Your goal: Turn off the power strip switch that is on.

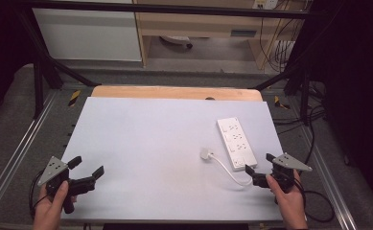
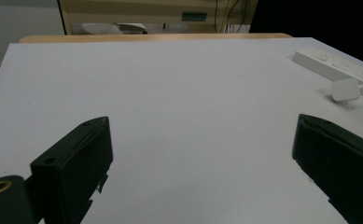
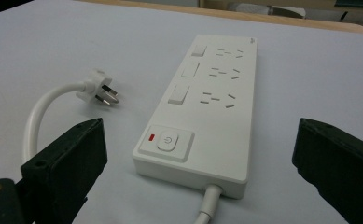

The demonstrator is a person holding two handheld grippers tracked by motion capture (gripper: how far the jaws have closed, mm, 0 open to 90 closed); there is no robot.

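1. No brand name or readable writing shows on anything. The only marks are a power symbol on the big button of the power strip [image 3: 202,112] and a small red patch beside that button.
2. There are no containers on the table [image 1: 150,158], a pale grey-white surface with a strip of wood showing along its far edge.
3. The power strip lies flat on the right half of the table, its length running away from the person. In the right gripper view it shows three rocker switches in a row, each with a set of socket holes beside it, and the big button at the near end.
4. A white cord [image 1: 229,171] leaves the near end of the strip, loops round toward the person and then curves left to a white plug [image 3: 99,88]. The plug lies on the table just left of the strip's near end, apart from it, with its metal prongs showing.
5. The right gripper [image 1: 261,168] is held in the person's hand just in front of the strip's near end. Its jaws stand wide apart with nothing between them; the strip lies ahead of them.
6. The left gripper [image 1: 86,166] is held at the table's near left corner, well away from the strip. Its jaws are also spread wide and hold nothing, with bare table ahead of them.
7. Beyond the table stand a dark metal frame, a wooden shelf unit and some hanging cables.
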